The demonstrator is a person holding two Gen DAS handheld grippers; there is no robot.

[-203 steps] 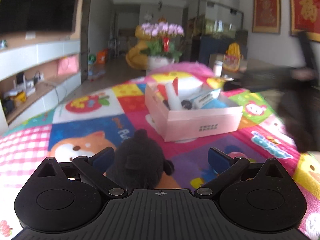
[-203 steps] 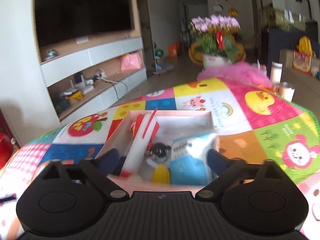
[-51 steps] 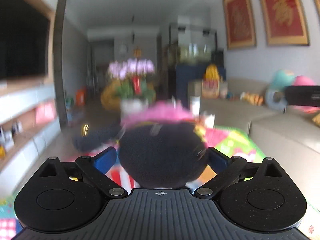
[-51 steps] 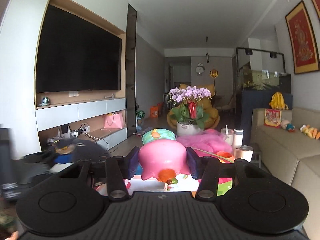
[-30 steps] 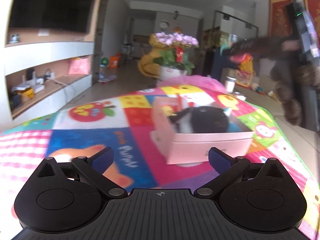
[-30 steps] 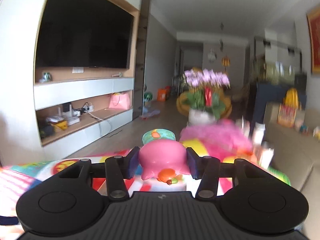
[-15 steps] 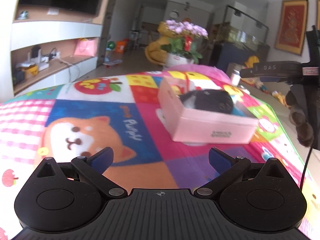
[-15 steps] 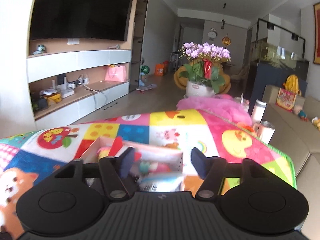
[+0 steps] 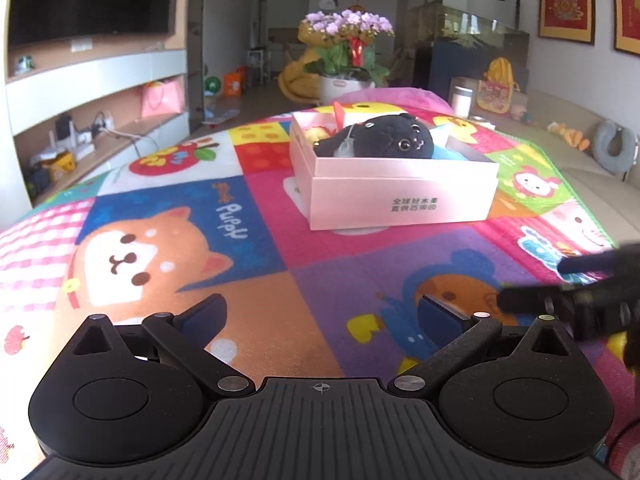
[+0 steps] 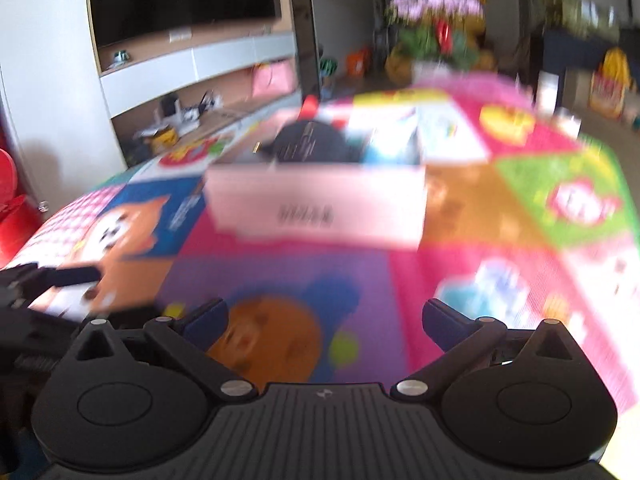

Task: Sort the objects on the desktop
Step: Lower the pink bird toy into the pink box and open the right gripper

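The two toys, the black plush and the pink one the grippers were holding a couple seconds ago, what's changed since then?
Both were let go. The black plush now lies in the pink box; the pink toy is not visible. The left gripper is open and empty; the right gripper is opening, empty, and has dropped toward the mat. The box stayed put.

Matt pink cardboard box (image 9: 400,200), fuzzy black plush toy (image 9: 380,140), ribbed colourful mat (image 9: 340,272).

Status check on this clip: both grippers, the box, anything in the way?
Left gripper open, empty. Right gripper opening, nothing between its fingers. Black plush toy lies in the pink cardboard box. Colourful cartoon mat unobstructed.
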